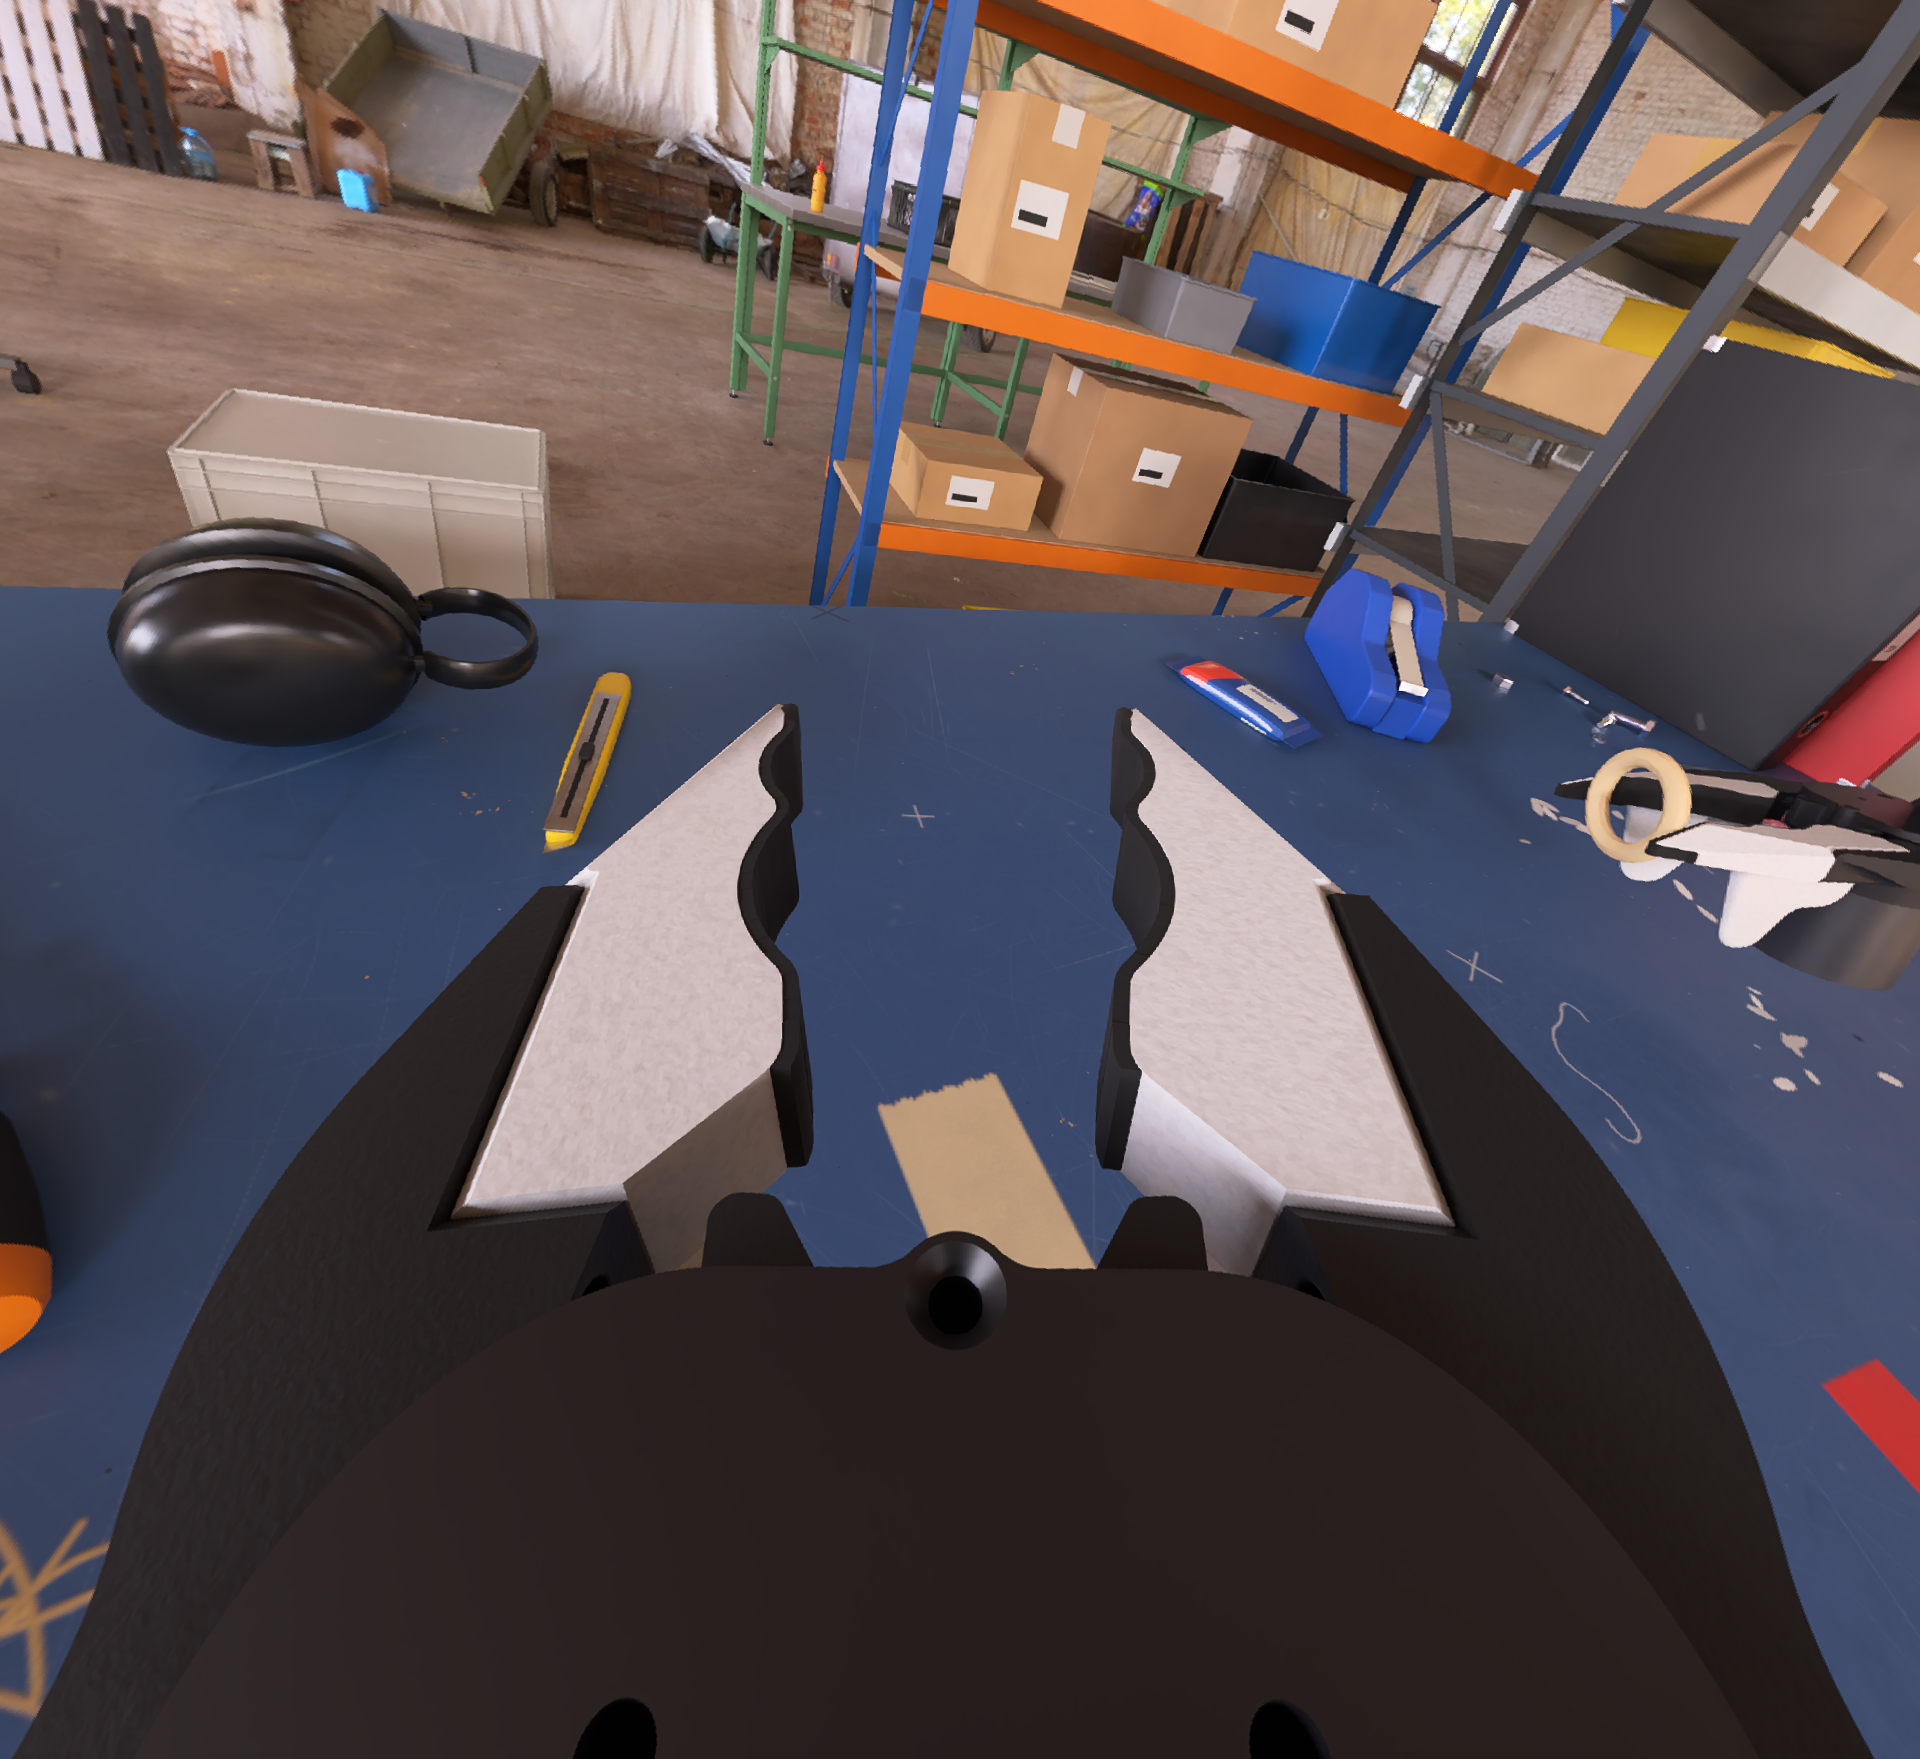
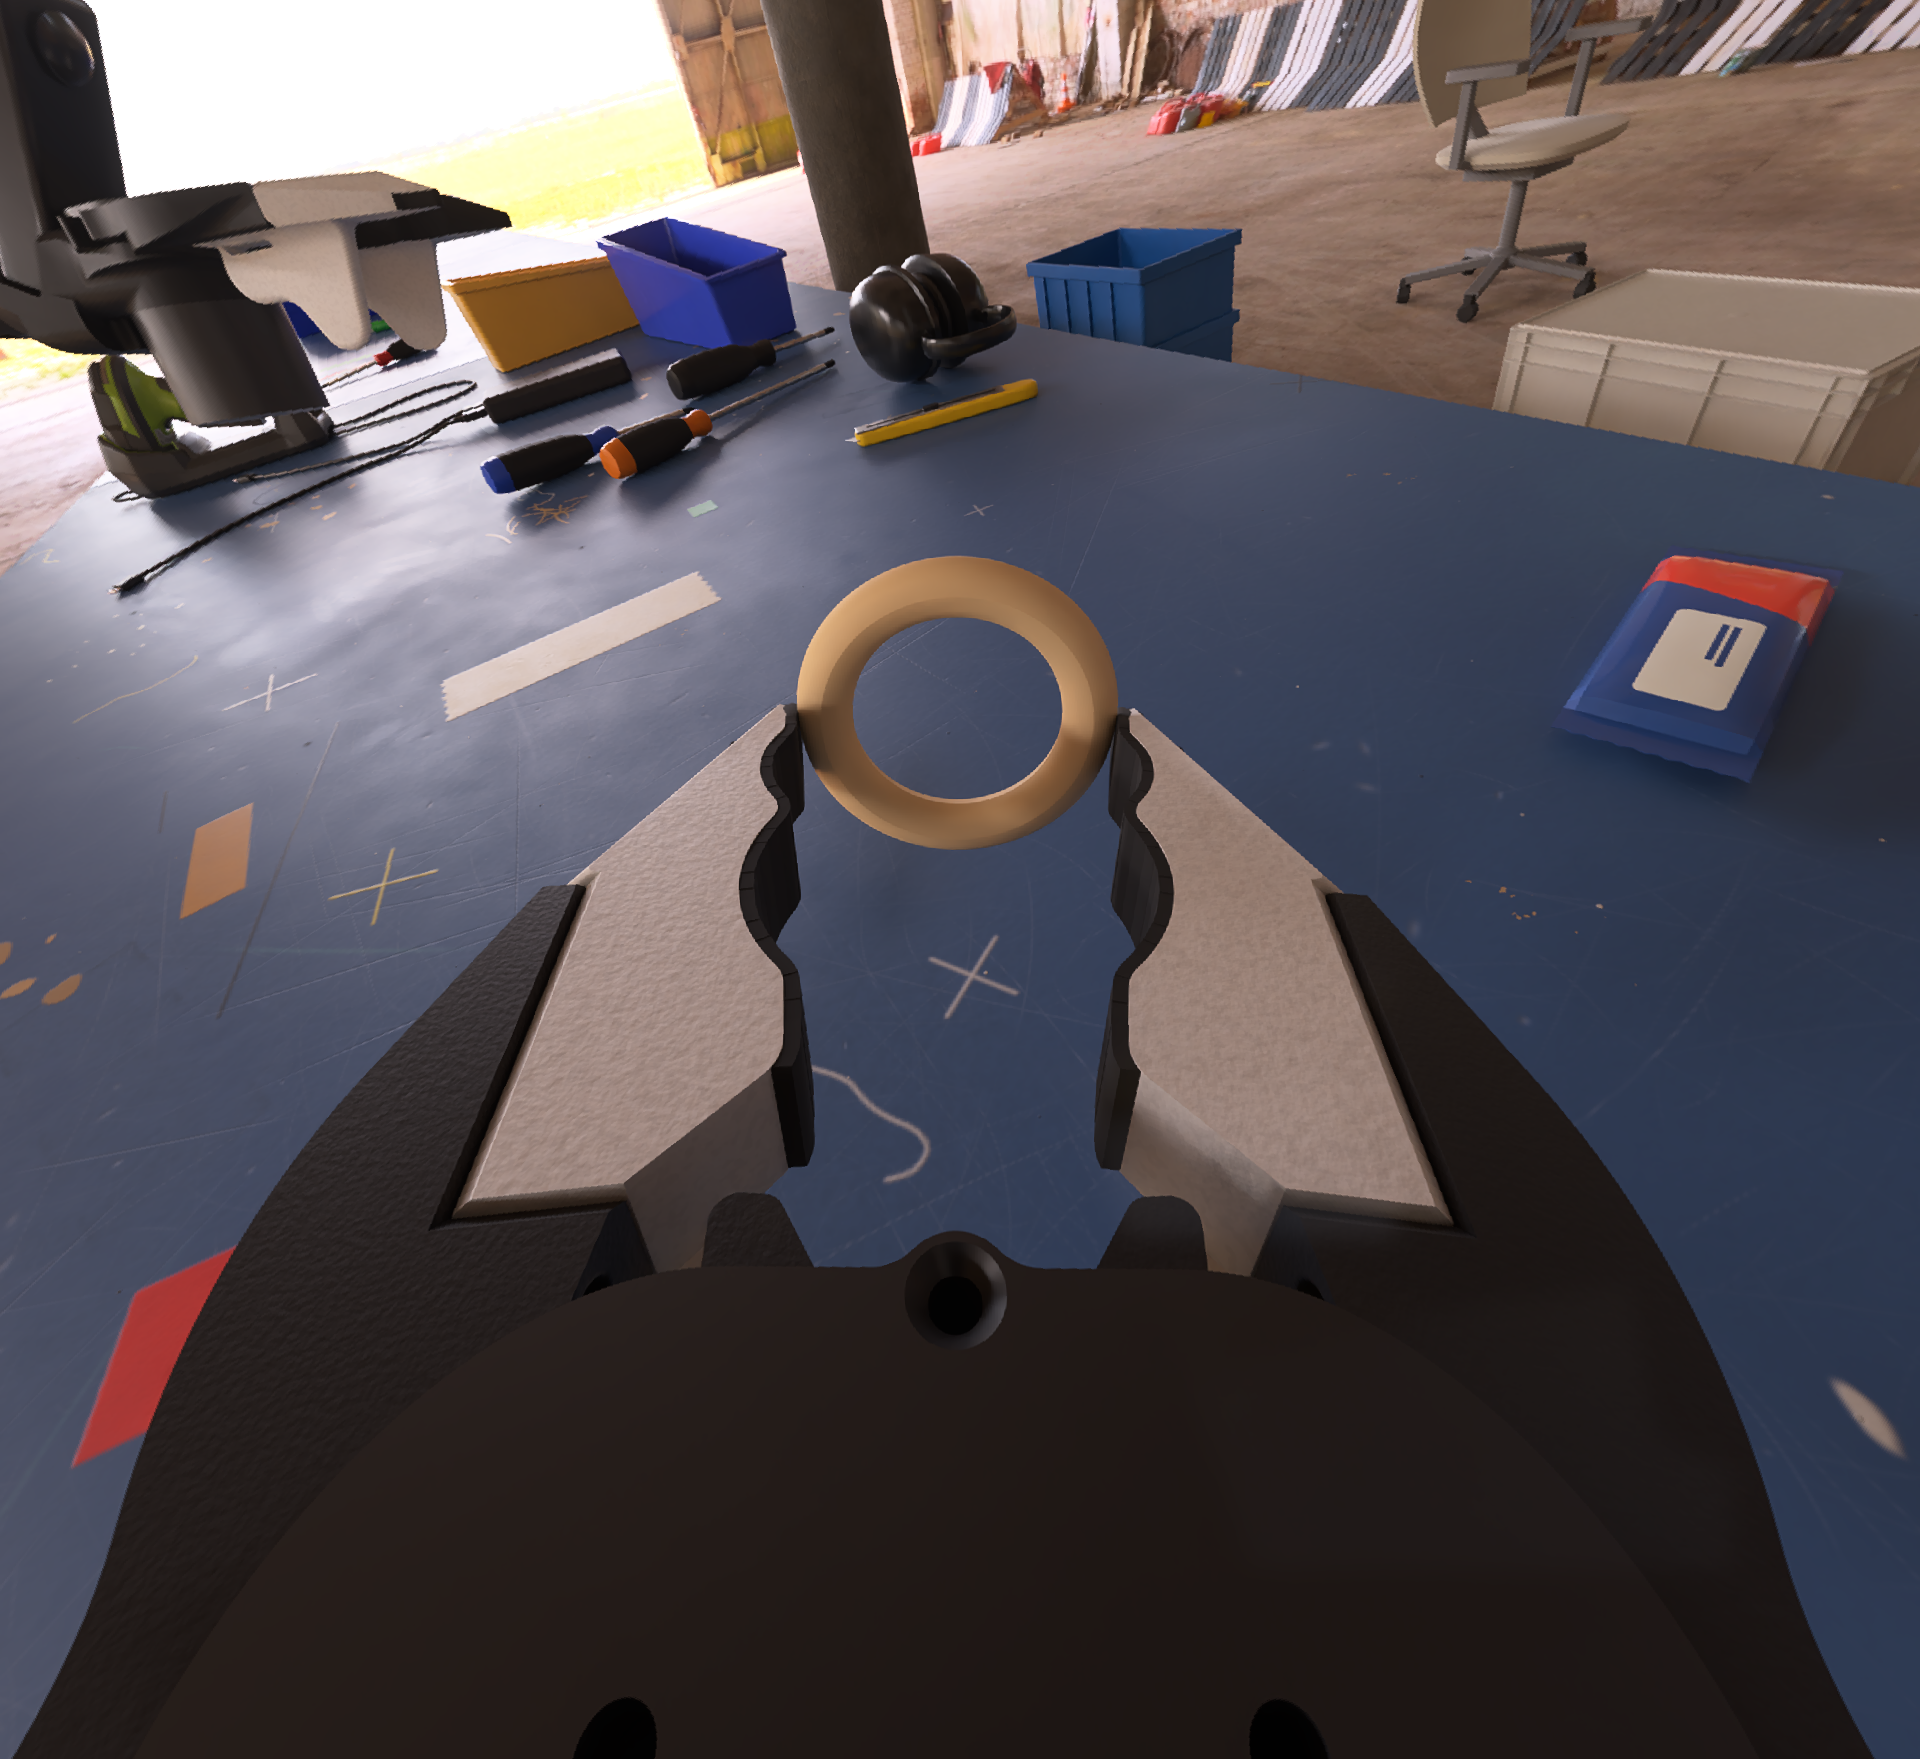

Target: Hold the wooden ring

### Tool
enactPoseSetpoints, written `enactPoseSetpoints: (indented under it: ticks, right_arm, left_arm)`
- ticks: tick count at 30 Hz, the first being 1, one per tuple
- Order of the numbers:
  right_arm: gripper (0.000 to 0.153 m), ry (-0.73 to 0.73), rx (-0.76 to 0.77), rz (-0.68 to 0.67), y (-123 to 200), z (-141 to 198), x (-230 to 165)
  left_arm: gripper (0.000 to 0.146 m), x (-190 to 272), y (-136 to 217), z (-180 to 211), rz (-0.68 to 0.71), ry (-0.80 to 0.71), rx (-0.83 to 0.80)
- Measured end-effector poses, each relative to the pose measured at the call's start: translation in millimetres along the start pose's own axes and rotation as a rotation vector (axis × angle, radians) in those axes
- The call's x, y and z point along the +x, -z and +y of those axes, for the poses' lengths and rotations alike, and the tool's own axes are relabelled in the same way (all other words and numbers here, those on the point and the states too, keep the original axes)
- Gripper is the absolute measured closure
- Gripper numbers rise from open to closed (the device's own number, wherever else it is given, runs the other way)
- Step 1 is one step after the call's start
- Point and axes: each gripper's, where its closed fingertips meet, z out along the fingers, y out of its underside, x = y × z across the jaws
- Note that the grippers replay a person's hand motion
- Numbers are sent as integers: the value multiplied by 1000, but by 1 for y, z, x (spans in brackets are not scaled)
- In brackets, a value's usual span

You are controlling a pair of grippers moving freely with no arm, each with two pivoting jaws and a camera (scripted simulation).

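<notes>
The wooden ring (image 2: 956,589) is a pale tan hoop pinched by its left and right edges between the fingertips of my right gripper (image 2: 956,722). The ring faces the camera and the blue table (image 2: 1351,930) shows through its hole. From the left wrist view the ring (image 1: 1598,810) stands upright in the right gripper (image 1: 1621,818) at the far right, a little above the table. My left gripper (image 1: 956,722) is open and empty over the table, with a strip of tan tape (image 1: 977,1159) below it. It also shows in the right wrist view (image 2: 416,229) at the upper left.
Black ear muffs (image 1: 260,639), a yellow utility knife (image 1: 587,759), a blue tape dispenser (image 1: 1377,660) and a blue-red packet (image 2: 1704,670) lie on the table. Screwdrivers (image 2: 644,447) and yellow and blue bins (image 2: 696,275) sit at the far side. A dark box (image 1: 1714,566) stands behind the ring.
</notes>
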Motion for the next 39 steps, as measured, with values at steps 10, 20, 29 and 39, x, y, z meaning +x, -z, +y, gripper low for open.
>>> enactPoseSetpoints:
  ticks: [10, 20, 29, 39]
  right_arm:
    - [93, 20, 8, 4, 1, -2, -1]
    - [93, 30, 18, -3, 2, -4, -1]
    - [93, -12, 47, 2, 6, -9, 5]
    - [93, 16, 60, -4, 7, -14, -2]
  left_arm:
    - [86, 0, 0, 4, 19, 32, -35]
    - [110, -34, 21, 69, -32, -170, -472]
    - [123, -47, 41, 123, -33, -309, -779]
    - [130, -50, 42, 151, -38, -317, -910]
